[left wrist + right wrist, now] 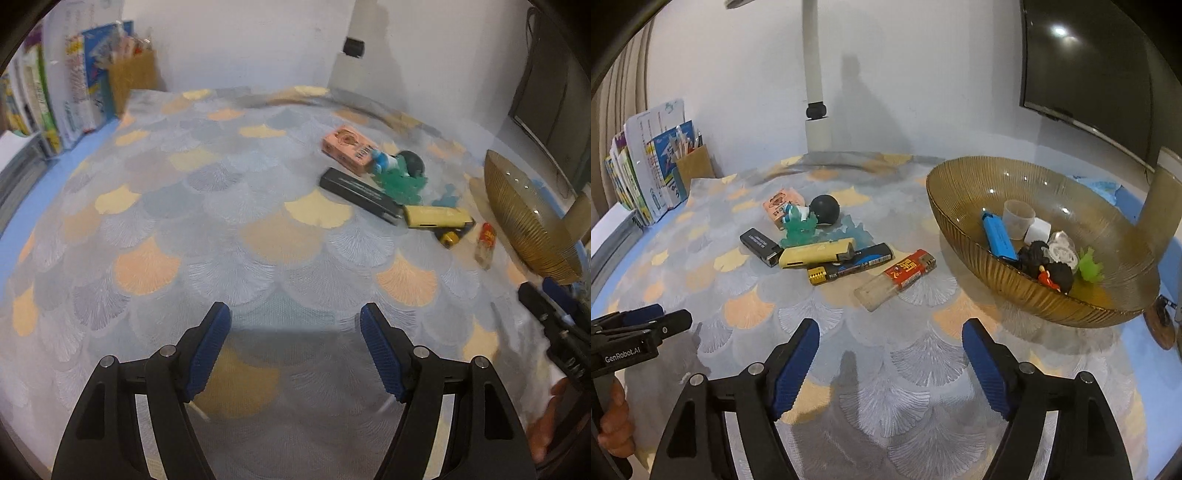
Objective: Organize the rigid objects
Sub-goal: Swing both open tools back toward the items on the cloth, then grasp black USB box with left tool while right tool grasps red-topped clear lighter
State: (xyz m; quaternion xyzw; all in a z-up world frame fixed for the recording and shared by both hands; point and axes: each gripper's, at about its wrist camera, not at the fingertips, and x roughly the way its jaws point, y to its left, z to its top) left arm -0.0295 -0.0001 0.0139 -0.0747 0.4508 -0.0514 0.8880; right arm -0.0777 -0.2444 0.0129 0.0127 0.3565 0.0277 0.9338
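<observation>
Both our left claw and right claw gape empty above the worktop, the red lighter lying just beside the amber bowl.

Bowl cut off; books blurred.

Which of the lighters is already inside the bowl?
The blue lighter. It lies in the amber bowl; the red-labelled lighter lies on the cloth.
</observation>
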